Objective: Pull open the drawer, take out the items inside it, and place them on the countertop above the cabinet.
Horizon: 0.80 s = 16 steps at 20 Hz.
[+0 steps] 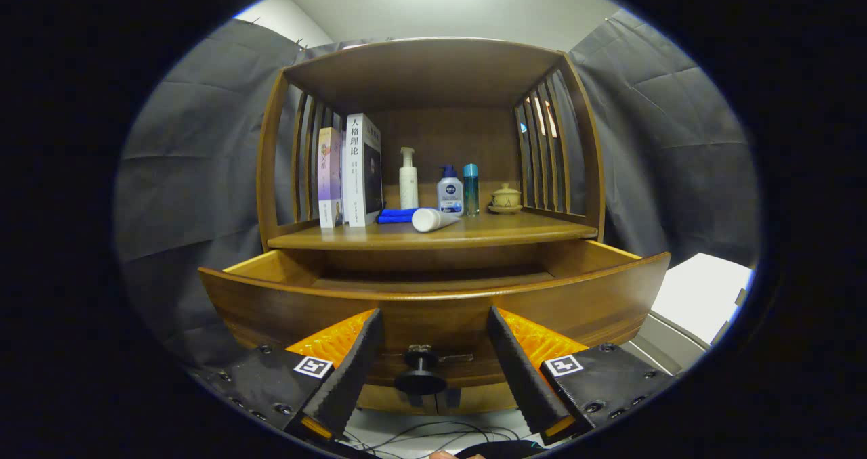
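A wooden cabinet's drawer [433,303] stands pulled out toward me, and its inside is hidden behind its front panel. Its dark round knob [420,372] sits between my fingers without touching either. My gripper [433,371] is open, with its fingers spread wide on both sides of the knob, close against the drawer front. The countertop [433,234] above the drawer carries a white tube [433,219] lying on its side and a blue flat item [396,215] behind the tube.
On the countertop stand two books [352,171] at the left, a white pump bottle [408,180], a small blue-capped bottle [450,192], a teal bottle [471,188] and a small lidded pot [506,198]. Slatted side walls and a shelf roof enclose it. Cables lie below the drawer.
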Each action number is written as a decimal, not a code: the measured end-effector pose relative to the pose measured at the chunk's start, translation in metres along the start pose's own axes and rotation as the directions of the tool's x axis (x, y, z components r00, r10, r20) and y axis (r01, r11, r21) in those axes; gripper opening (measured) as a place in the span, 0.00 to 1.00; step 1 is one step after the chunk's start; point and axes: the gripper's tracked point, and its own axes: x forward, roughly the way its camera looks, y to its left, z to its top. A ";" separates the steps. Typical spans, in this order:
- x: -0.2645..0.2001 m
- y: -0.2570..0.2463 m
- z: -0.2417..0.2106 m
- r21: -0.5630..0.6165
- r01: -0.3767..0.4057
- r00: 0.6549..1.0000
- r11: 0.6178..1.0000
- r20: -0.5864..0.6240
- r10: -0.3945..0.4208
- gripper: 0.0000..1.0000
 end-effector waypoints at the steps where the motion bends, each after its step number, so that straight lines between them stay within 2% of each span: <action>1: 0.006 0.001 0.002 0.000 0.003 1.000 1.000 0.003 -0.003 0.98; 16: 0.092 0.002 0.010 0.005 0.021 0.999 1.000 -0.037 -0.021 0.98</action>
